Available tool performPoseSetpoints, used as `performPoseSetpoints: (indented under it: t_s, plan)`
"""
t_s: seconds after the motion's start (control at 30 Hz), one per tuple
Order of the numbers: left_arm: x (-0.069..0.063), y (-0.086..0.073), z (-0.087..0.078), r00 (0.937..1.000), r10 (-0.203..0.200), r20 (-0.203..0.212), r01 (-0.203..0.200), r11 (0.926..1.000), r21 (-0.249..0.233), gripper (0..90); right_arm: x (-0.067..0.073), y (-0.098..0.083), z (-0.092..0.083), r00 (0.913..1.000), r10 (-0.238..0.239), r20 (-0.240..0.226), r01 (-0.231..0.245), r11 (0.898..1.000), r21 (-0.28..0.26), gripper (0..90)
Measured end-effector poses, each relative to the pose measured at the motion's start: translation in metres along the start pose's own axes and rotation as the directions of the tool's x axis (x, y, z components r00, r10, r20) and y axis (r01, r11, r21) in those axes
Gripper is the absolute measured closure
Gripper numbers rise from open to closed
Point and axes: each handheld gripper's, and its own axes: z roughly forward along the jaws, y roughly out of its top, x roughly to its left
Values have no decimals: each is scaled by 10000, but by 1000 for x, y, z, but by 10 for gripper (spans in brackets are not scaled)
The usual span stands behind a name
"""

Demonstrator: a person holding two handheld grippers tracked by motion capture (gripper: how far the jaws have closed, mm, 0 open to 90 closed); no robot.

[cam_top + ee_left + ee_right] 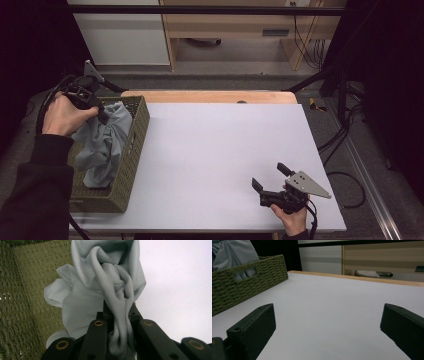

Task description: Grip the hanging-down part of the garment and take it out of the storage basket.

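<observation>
A pale grey cloth [102,142] hangs bunched over the green woven basket [131,167] at the table's left. My left gripper [104,117] is shut on a twisted fold of that cloth [117,302], which rises out from between the black jaws over the basket's weave [27,290]. Near the table's front right corner my right gripper [271,177] rests low in a hand, jaws spread wide with nothing between them. In the right gripper view the gripper [327,327] faces bare table, with the basket [242,287] and cloth [232,252] far to the left.
The white table top [215,150] stretches between basket and right gripper. Its wooden back edge [210,96] runs along the far side. Beyond stand a cabinet [122,35] and a wooden desk [240,25]; cables [345,135] lie on the floor to the right.
</observation>
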Motion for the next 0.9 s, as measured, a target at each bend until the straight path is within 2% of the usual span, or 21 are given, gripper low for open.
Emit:
performPoseSetpoints:
  t_s: [0.5, 0.6, 0.7, 0.77, 0.83, 0.9]
  plan:
    - [0, -1, -2, 10000, 65, -42, -65, 9999, -79, 820, -1, 0, 0, 10000, -15, -27, 15, 10000, 89, 3]
    - [0, -1, -4, 9999, 120, -83, -121, 9999, -123, 820, 0, 0, 1, 10000, 18, -33, -18, 10000, 90, 3]
    - [0, -2, -8, 10000, -39, -39, 38, 9998, -208, 821, 1, 0, 1, 10000, 55, -70, -55, 9999, 101, 3]
    - [1, -3, -11, 9999, 103, -96, -105, 9996, -269, 821, 0, 0, 1, 10000, 7, -72, -7, 10000, 94, 3]
    - [1, -4, -16, 10000, -54, -40, 52, 9995, -317, 822, 0, 0, 2, 10000, -22, -82, 23, 10000, 82, 3]
    - [2, -6, -21, 9999, -25, -117, 20, 9992, -391, 823, 1, 0, 2, 9999, 1, -105, 0, 9999, 126, 3]
